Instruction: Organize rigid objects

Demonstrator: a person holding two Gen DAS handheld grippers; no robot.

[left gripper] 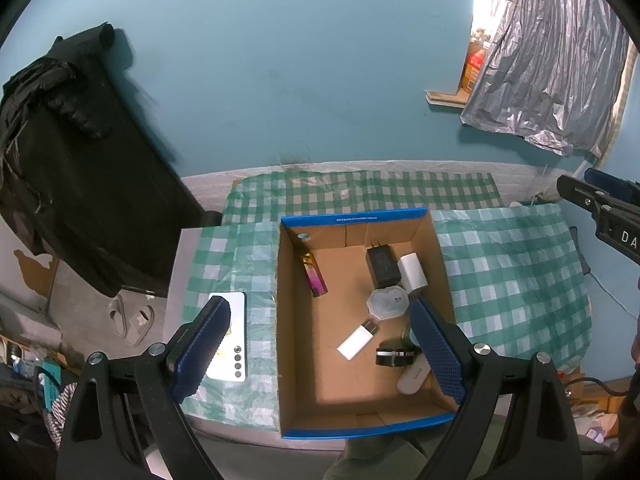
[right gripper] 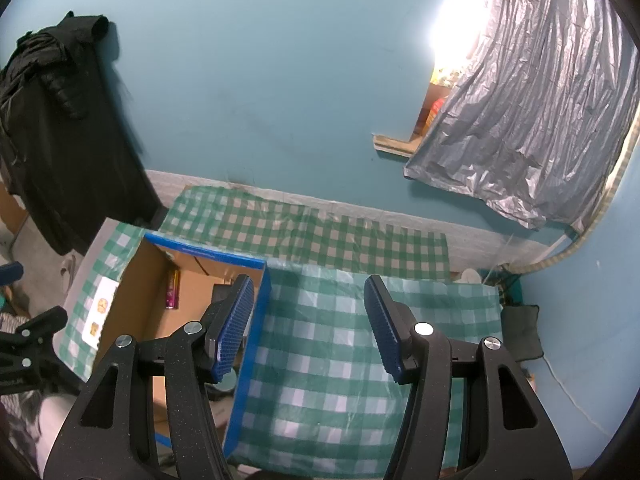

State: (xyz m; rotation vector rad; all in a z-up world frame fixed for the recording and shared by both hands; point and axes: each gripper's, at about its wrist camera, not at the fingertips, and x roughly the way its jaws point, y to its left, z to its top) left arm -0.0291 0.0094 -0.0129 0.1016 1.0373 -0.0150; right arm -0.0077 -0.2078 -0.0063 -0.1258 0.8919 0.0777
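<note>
A cardboard box with a blue rim (left gripper: 352,216) stands on the checked tablecloth. Inside lie a purple lighter (left gripper: 314,274), a black charger (left gripper: 382,266), a white charger (left gripper: 414,272), a clear hexagonal case (left gripper: 387,302), a white adapter (left gripper: 357,340), a black round object (left gripper: 394,354) and a white USB stick (left gripper: 414,378). A white phone (left gripper: 236,344) lies on the cloth left of the box. My left gripper (left gripper: 320,316) is open and empty above the box's left wall. My right gripper (right gripper: 310,314) is open and empty over the cloth right of the box (right gripper: 248,320).
The green checked cloth (right gripper: 340,360) covers the table to the right of the box. A black garment (left gripper: 80,160) hangs at the left. A silver plastic sheet (left gripper: 548,60) hangs on the blue wall at the right. Slippers (left gripper: 132,320) lie on the floor.
</note>
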